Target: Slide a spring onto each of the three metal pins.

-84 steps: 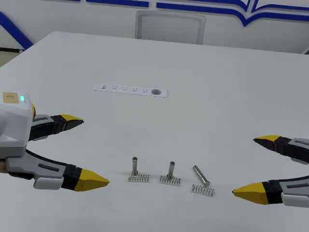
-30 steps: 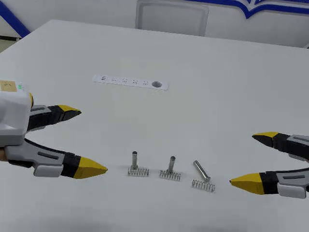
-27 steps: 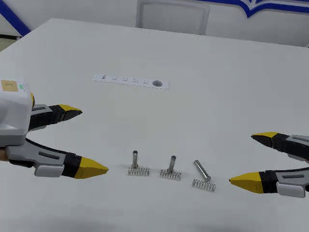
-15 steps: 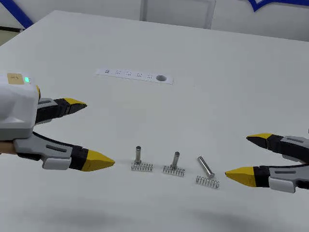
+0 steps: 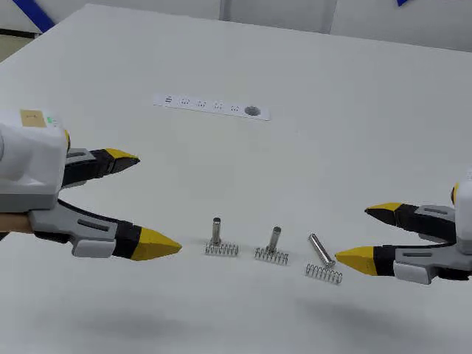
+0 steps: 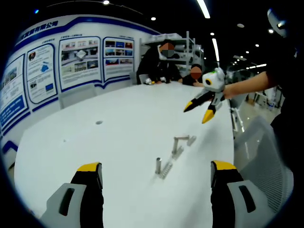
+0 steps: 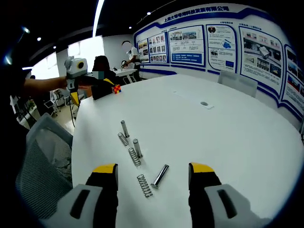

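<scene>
The left gripper [image 5: 156, 202] and right gripper [image 5: 352, 234] both gape wide, holding nothing. The fallen pin [image 5: 320, 249] and its spring [image 5: 324, 273] lie at nine o'clock, just beside the right's lower fingertip [image 5: 350, 259]; two upright pins [image 5: 216, 227] stand between the grippers.

Open table [image 5: 346, 96] all around pins [image 5: 274, 238]

A power strip [image 5: 212, 106] is set on a broad white table [image 5: 369, 96]. Blue-trimmed display boards [image 7: 209, 38] are mounted along the wall, and strip lights [image 6: 205, 8] are seen overhead.
</scene>
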### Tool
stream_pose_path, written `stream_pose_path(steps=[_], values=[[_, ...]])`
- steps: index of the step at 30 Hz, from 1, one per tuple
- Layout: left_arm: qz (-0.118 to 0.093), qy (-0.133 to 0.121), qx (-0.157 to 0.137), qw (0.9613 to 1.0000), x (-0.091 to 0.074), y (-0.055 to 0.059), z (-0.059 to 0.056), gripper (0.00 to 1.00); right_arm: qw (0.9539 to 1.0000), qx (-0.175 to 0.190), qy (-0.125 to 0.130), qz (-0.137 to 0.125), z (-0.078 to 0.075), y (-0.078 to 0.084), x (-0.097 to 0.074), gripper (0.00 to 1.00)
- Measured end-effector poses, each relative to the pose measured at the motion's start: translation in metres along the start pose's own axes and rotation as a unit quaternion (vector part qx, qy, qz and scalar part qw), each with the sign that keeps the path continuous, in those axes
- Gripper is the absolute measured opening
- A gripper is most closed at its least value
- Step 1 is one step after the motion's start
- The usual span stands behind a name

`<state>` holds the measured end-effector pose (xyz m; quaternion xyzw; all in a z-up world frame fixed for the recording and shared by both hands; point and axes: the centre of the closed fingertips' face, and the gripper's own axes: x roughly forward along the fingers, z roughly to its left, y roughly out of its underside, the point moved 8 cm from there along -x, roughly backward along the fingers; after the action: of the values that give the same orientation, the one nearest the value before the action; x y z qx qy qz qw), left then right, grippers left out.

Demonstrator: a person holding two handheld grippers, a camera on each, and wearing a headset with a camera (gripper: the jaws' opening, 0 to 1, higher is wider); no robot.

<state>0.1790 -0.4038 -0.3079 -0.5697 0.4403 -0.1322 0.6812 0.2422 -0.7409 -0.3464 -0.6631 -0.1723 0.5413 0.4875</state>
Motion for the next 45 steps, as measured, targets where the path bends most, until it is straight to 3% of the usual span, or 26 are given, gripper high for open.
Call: stream_pose_path(steps=[4, 7, 22, 29, 35, 38, 45], values=[[-0.003, 0.004, -0.001, 1.0000, 0.003, -0.001, 0.000, 0.96, 1.0000, 0.005, 0.001, 0.005, -0.002, 0.001, 0.010, 0.58], [-0.004, 0.004, -0.001, 1.0000, 0.005, -0.001, 0.000, 0.96, 0.9997, -0.004, 0.004, 0.023, -0.002, 0.004, 0.020, 0.56], [0.003, 0.003, -0.007, 1.0000, 0.008, 0.012, -0.003, 0.95, 0.9978, -0.006, 0.019, 0.063, -0.014, 0.019, 0.052, 0.46], [-0.022, -0.014, -0.004, 0.9997, 0.010, 0.009, -0.003, 0.91, 0.9957, 0.019, 0.037, 0.082, -0.020, 0.026, 0.061, 0.42], [-0.012, -0.020, 0.023, 0.9995, 0.012, 0.008, -0.003, 0.89, 0.9945, 0.046, 0.049, 0.081, -0.024, 0.027, 0.068, 0.37], [-0.017, -0.027, 0.021, 0.9993, 0.012, 0.008, -0.003, 0.89, 0.9932, 0.058, 0.054, 0.085, -0.023, 0.028, 0.071, 0.31], [-0.028, -0.016, 0.002, 0.9995, 0.016, 0.010, -0.008, 0.88, 0.9888, 0.073, 0.067, 0.112, -0.021, 0.032, 0.078, 0.26]])
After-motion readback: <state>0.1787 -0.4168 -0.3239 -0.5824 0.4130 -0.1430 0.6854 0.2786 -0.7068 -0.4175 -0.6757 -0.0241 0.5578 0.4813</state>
